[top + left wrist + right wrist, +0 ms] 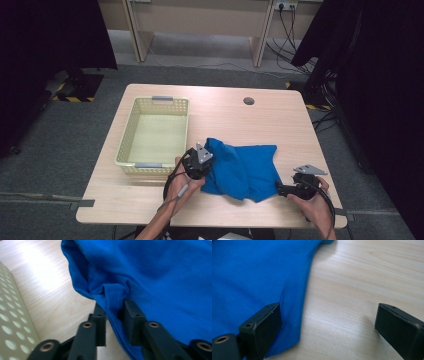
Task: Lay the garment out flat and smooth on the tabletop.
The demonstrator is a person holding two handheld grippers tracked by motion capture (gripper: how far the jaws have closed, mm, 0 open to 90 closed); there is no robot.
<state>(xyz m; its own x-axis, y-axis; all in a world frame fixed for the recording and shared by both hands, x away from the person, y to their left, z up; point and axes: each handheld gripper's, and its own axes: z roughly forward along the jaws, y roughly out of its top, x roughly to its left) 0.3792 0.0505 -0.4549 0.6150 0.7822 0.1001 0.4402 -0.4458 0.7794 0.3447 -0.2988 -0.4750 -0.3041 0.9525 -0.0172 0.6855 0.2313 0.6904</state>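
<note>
- Near right, the right claw gapes wide at the blue cloth's hem.
- Near left, the left claw pinches a bunched fold.
- Mid-worktop, the cloth looks soft, light, floppy; edges suit gripping.
- Far left, a yellow basket waits.

Blue cloth runs past the frame edges.

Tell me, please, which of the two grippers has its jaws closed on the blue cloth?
The left gripper: its jaws pinch a fold of the blue cloth near the basket. The right gripper stands wide open at the cloth's edge.
</note>
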